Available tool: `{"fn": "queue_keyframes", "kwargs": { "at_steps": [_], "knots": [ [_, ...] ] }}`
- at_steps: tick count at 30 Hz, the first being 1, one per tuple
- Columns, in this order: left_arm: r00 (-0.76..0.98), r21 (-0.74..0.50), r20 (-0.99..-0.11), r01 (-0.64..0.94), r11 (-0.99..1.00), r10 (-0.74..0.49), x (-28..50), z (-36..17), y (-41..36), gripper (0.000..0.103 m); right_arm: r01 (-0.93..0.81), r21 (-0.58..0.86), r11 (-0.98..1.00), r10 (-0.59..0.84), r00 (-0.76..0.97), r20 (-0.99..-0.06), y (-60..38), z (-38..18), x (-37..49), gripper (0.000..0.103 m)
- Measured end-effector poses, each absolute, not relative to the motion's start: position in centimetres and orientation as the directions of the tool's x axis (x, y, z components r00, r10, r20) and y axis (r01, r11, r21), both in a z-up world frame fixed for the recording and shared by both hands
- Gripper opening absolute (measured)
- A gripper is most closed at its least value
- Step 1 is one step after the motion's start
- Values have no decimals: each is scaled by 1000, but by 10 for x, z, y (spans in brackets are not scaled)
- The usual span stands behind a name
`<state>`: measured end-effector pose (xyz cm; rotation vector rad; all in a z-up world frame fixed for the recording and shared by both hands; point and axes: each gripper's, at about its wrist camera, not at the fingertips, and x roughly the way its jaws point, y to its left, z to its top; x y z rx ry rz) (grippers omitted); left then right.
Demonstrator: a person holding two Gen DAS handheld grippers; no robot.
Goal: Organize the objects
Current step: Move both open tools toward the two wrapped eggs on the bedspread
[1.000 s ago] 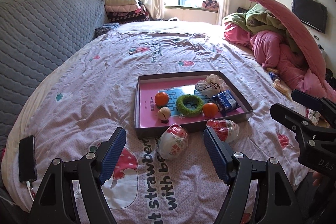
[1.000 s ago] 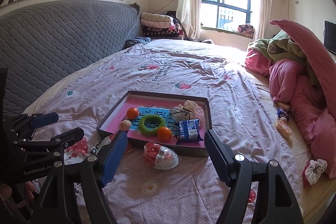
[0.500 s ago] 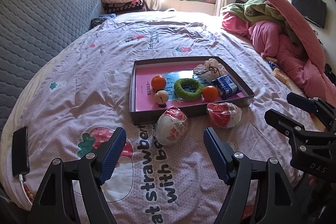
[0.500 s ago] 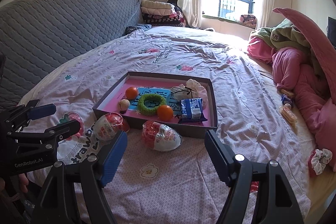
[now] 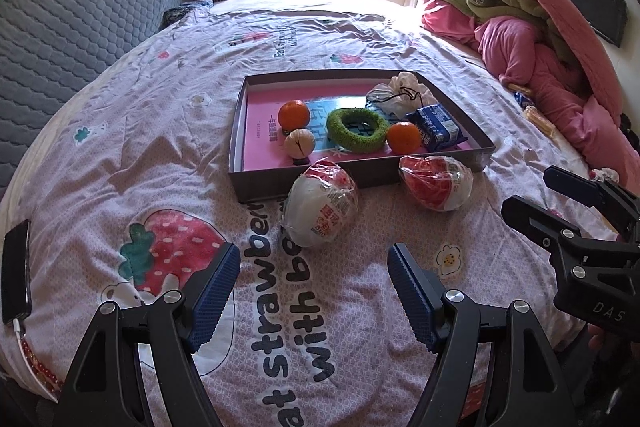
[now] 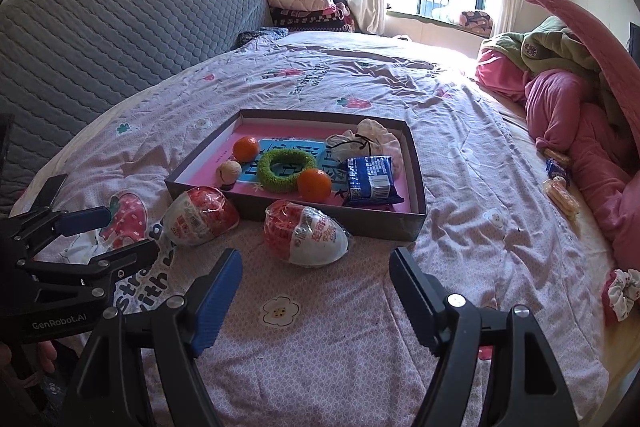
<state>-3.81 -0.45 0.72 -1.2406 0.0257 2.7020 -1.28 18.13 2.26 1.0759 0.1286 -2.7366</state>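
A shallow grey box with a pink floor (image 5: 240,123) (image 6: 416,171) lies on the bed. It holds two oranges (image 5: 294,114) (image 6: 314,183), a peeled fruit (image 5: 299,143), a green ring (image 5: 357,128) (image 6: 286,165), a blue packet (image 5: 435,127) (image 6: 370,177) and a white cloth pouch (image 5: 404,91). Two wrapped red-and-white egg toys lie on the bedspread in front of the box. My left gripper (image 5: 314,279) is open just short of the left egg (image 5: 320,205) (image 6: 200,215). My right gripper (image 6: 314,281) is open just short of the right egg (image 6: 306,233) (image 5: 436,181).
A grey quilted headboard (image 6: 100,39) runs along the left. Pink and green bedding (image 5: 540,39) is piled at the right. A black phone (image 5: 16,283) lies at the left bed edge. Small snack packets (image 6: 560,191) and a scrunchie (image 6: 622,293) lie at the right.
Both grippers have moved forward and down toward the two eggs, which now appear larger and closer. Both stay open. Nothing on the bed has moved.
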Motion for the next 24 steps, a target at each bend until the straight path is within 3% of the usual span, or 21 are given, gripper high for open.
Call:
{"fn": "queue_keyframes", "kwargs": {
  "at_steps": [24],
  "knots": [
    [-582, -107, -792, -166, -980, 185, -69, -35, -14, 77, 212, 6, -977, -149, -667, -730, 188, -18, -39, 75]
  ]
}}
